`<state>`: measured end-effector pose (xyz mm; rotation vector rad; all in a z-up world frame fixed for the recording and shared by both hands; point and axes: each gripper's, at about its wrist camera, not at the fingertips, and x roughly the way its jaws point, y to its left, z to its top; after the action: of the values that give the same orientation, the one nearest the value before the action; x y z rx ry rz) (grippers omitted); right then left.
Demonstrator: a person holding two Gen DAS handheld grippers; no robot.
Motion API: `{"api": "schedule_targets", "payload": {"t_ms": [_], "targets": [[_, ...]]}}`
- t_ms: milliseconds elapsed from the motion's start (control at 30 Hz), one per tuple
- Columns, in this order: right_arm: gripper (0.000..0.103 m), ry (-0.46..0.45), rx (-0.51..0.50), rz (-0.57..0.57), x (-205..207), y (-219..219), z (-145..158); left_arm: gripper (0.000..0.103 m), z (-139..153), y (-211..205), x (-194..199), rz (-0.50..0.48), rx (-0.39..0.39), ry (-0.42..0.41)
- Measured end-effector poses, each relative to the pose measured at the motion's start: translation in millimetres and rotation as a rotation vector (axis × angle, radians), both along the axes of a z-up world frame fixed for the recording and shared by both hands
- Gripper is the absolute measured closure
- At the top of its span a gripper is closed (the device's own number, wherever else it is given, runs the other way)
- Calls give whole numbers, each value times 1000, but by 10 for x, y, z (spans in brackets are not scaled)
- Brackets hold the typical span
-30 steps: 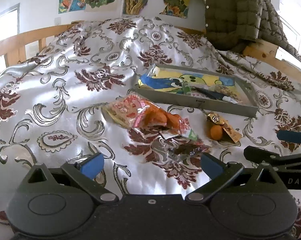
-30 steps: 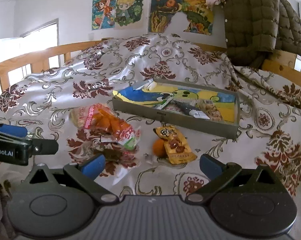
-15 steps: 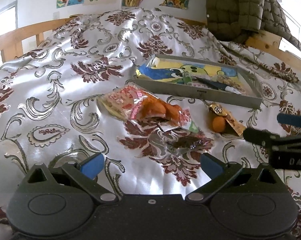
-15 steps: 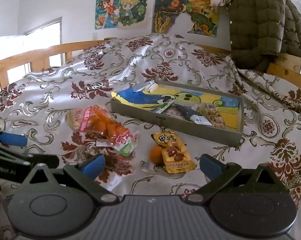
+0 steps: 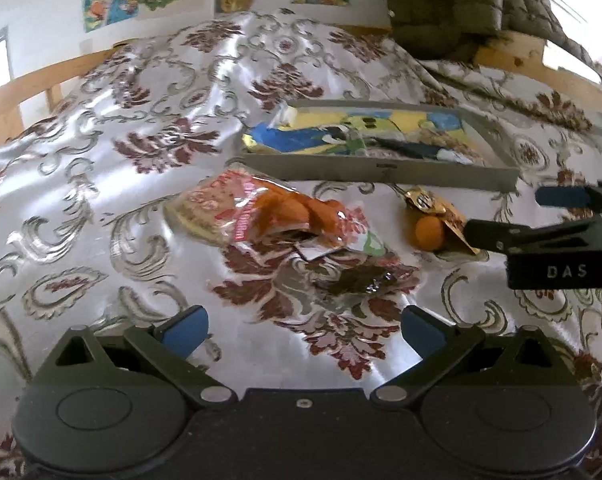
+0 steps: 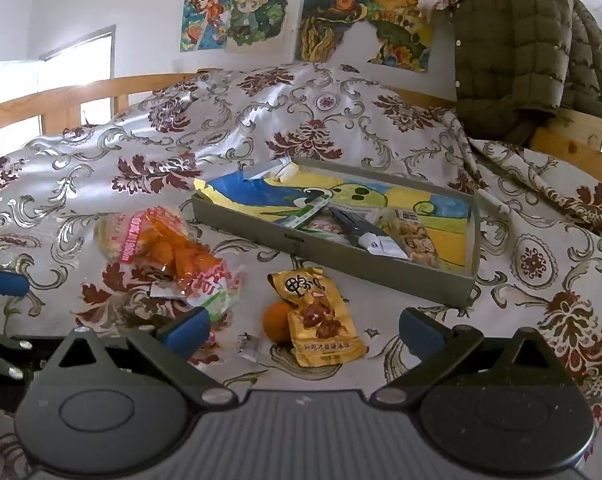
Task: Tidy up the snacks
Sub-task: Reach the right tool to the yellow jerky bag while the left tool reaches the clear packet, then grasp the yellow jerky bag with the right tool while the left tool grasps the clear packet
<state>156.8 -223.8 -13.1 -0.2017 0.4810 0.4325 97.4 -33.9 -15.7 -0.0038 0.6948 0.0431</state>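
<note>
A grey tray point(image 5: 381, 170) point(image 6: 341, 252) lined with a cartoon sheet lies on the bed and holds several snack packets. In front of it lie a red-and-clear bag of orange snacks point(image 5: 269, 212) point(image 6: 165, 248), a dark clear wrapper point(image 5: 357, 280), a yellow chestnut packet point(image 6: 321, 316) point(image 5: 429, 204) and a small orange point(image 6: 275, 322) point(image 5: 429, 232). My left gripper point(image 5: 305, 326) stands open just short of the dark wrapper. My right gripper point(image 6: 305, 326) is open too, hovering near the yellow packet and the orange. Neither holds anything.
The bed carries a shiny floral cover point(image 5: 141, 152). A wooden rail point(image 6: 61, 96) runs along the back and left. An olive quilted jacket point(image 6: 517, 48) hangs over the rail at the back right. Posters point(image 6: 301, 16) hang on the wall. A small foil scrap point(image 6: 249, 346) lies beside the orange.
Both grippers have moved forward and lower toward the snacks, which now look larger. The right gripper reaches further into the left view. Both stay open.
</note>
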Motion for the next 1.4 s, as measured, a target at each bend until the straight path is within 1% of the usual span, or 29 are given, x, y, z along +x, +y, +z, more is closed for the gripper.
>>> {"api": "schedule_targets", "payload": {"t_ms": [100,167,233,467,600,733,800,867,900,967,1033,1133,1200,1267,1300,1400], "targets": [[0,6,-16,10,79,16,-52,1,-14,-61,90,-54,39,-2],[0,17,-20,13,139,20,-86,1,-19,-101,164,-110,68,-9],[1,36,-19,13,212,12,-120,1,-28,-130,244,-160,89,1],[8,91,-18,11,425,-30,-232,1,-132,-217,572,-300,134,91],[10,108,-37,24,500,-14,-304,2,-218,-266,709,-339,165,140],[14,110,-64,53,545,45,-352,12,-239,-251,781,-352,122,158],[20,100,-88,58,559,79,-371,14,-247,-257,801,-351,115,156],[23,95,-102,62,570,98,-382,27,-251,-271,818,-362,110,156],[24,94,-105,61,578,97,-383,29,-253,-279,830,-370,110,160],[25,97,-100,61,582,86,-375,39,-259,-302,839,-390,113,164],[29,96,-102,65,577,81,-366,43,-276,-326,840,-408,120,171],[39,93,-108,74,560,81,-349,46,-299,-348,843,-421,131,170],[47,101,-101,82,558,75,-342,52,-288,-323,859,-419,103,177],[51,101,-102,83,552,68,-336,58,-270,-295,877,-410,75,186],[55,94,-105,79,545,67,-326,59,-262,-285,883,-403,63,189],[60,71,-111,52,535,33,-288,61,-236,-258,889,-368,22,199]]}}
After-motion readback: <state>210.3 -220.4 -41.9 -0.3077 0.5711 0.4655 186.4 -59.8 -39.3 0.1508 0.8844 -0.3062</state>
